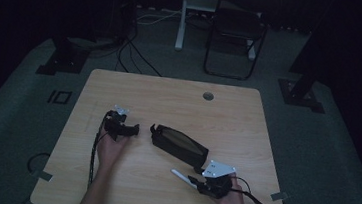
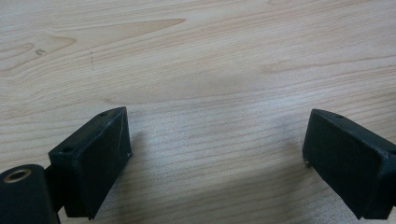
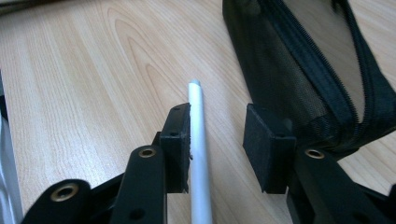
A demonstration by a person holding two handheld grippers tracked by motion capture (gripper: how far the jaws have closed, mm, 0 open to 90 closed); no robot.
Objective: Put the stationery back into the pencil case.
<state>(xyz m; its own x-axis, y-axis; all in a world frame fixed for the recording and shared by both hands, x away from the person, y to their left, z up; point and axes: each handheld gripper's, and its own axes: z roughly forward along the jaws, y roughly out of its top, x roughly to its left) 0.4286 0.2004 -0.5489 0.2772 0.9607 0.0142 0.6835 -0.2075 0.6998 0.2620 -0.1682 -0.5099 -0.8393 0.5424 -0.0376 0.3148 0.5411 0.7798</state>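
Note:
A black mesh pencil case (image 1: 180,145) lies unzipped in the middle of the wooden table (image 1: 179,102). A white pen (image 1: 182,177) rests on the table just in front of it. My right gripper (image 1: 194,181) is low at the near right, its jaws astride the pen. In the right gripper view the pen (image 3: 196,121) lies against the left pad while the right pad stands apart from it, beside the pencil case (image 3: 289,60). My left gripper (image 1: 135,128) hovers left of the case. Its jaws are wide open over bare wood in the left gripper view (image 2: 217,140).
A round cable hole (image 1: 208,95) sits near the table's far edge. Beyond the table stand a dark folding chair (image 1: 235,37) and a white post (image 1: 180,21), with cables (image 1: 133,52) on the carpet. Each gripper trails a cable toward the near edge.

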